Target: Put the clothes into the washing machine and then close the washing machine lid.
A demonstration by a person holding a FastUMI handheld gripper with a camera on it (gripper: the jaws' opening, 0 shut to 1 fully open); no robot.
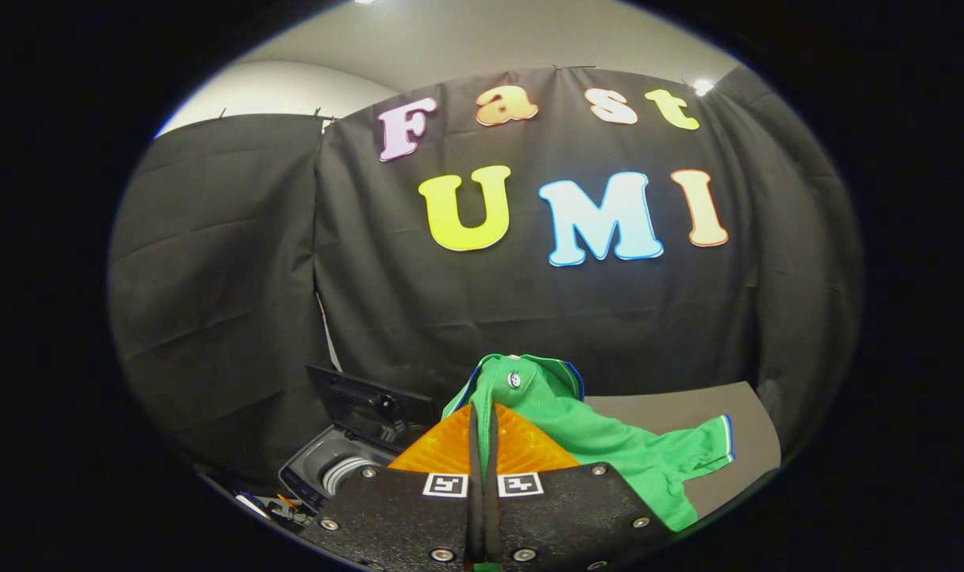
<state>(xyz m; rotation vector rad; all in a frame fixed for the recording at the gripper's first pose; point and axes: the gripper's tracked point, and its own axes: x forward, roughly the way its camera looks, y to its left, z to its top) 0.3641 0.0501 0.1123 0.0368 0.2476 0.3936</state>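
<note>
My gripper [483, 413] is shut on a green polo shirt [601, 445], its two orange fingers [442, 449] pressed together on the fabric near the collar. The shirt hangs lifted from the fingertips, and its body and a sleeve with a white and blue cuff trail down to the right onto a grey table [688, 409]. To the left and below the fingers stands a small washing machine [335, 469] with its dark lid [367, 409] raised upright and the drum opening [347, 470] showing.
Black cloth walls close in the booth behind the table and the machine. A few small items [279, 504] lie on the floor just left of the washing machine.
</note>
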